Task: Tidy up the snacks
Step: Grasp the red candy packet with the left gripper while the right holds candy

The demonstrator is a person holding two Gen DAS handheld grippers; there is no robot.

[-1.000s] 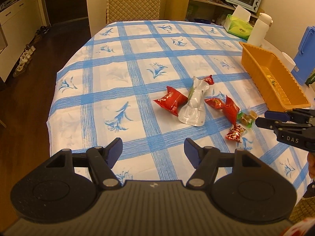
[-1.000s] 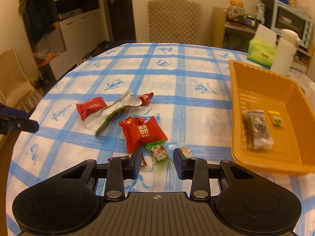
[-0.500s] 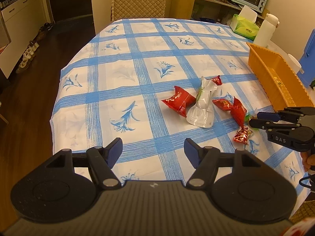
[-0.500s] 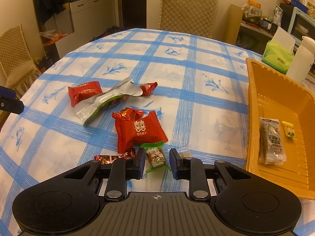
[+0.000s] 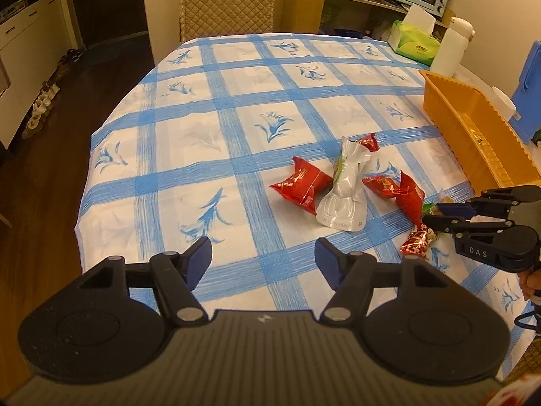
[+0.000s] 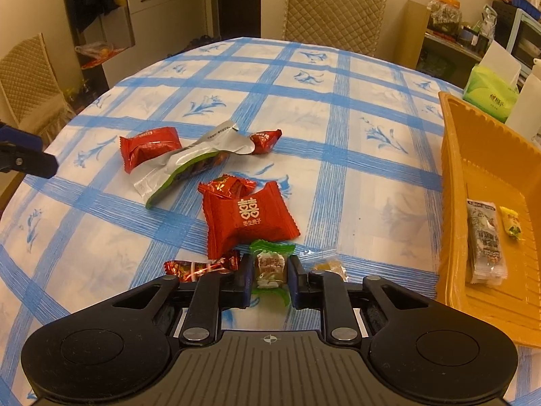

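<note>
Snacks lie on the blue-checked tablecloth: a red packet (image 6: 248, 218) with white characters, a silver pouch (image 6: 189, 162), another red packet (image 6: 150, 145), a small red candy (image 6: 265, 138) and a red foil candy (image 6: 199, 267). My right gripper (image 6: 270, 270) is shut on a green-wrapped candy (image 6: 270, 264) at table level. It also shows in the left wrist view (image 5: 436, 213). My left gripper (image 5: 263, 264) is open and empty above the table's near edge. The orange tray (image 6: 453, 176) at the right holds a dark bar (image 6: 485, 240) and a small yellow candy (image 6: 512, 225).
A clear-wrapped candy (image 6: 326, 265) lies beside the right fingers. A green tissue box (image 6: 490, 96) and a white bottle (image 5: 449, 47) stand behind the tray. A blue box (image 5: 527, 94) is at the far right. Quilted chairs (image 6: 333, 10) stand round the table.
My right gripper's jaws have closed onto the green-wrapped candy. My left gripper has drawn back a little and stayed open.
</note>
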